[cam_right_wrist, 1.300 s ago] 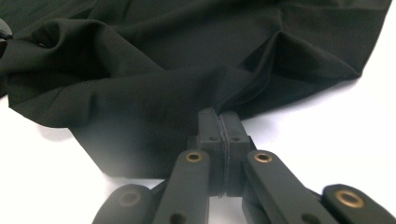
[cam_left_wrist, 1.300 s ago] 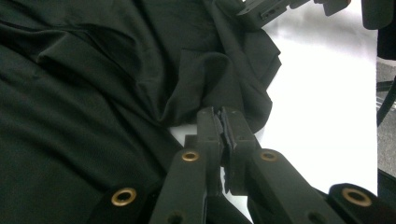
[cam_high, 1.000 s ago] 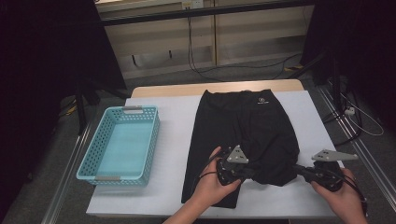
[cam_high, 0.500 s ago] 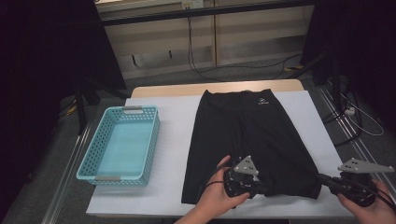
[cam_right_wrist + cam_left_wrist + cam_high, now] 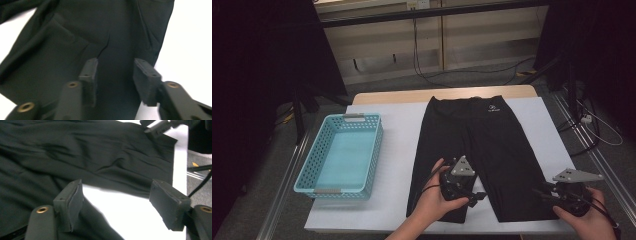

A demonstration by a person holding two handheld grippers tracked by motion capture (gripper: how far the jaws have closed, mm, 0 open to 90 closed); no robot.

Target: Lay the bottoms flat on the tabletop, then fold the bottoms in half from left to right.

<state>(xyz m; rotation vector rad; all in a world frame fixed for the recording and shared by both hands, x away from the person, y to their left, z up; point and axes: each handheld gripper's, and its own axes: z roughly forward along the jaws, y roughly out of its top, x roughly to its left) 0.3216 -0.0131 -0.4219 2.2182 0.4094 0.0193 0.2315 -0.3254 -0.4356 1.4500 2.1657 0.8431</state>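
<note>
While lying flat on the white table (image 5: 392,135), the black shorts (image 5: 482,145) are occupying the centre of the high view, waistband at 12 o'clock, two legs running toward 6 o'clock. At 9 o'clock a turquoise basket (image 5: 309,172) of perforated plastic, rectangular, is sitting on the same surface, well apart from the cloth. Beyond the table, pale wall panels and loose cables are crossing a grey floor. Left gripper (image 5: 477,196) is resting at the inner hem of the left leg; right gripper (image 5: 543,192) is hovering at the outer hem of the right leg, at 4 o'clock.

Left gripper view: jaws are standing wide apart, having just been opening, with bare white table between the pads (image 5: 72,205) and nothing held; wrinkled matte fabric is spreading across 10 to 2 o'clock.

Right gripper view: jaws are standing partly open, having just been opening, over smooth dark cloth lying beneath them, pads (image 5: 146,80) pressing on nothing; white table is showing at 3 o'clock.
</note>
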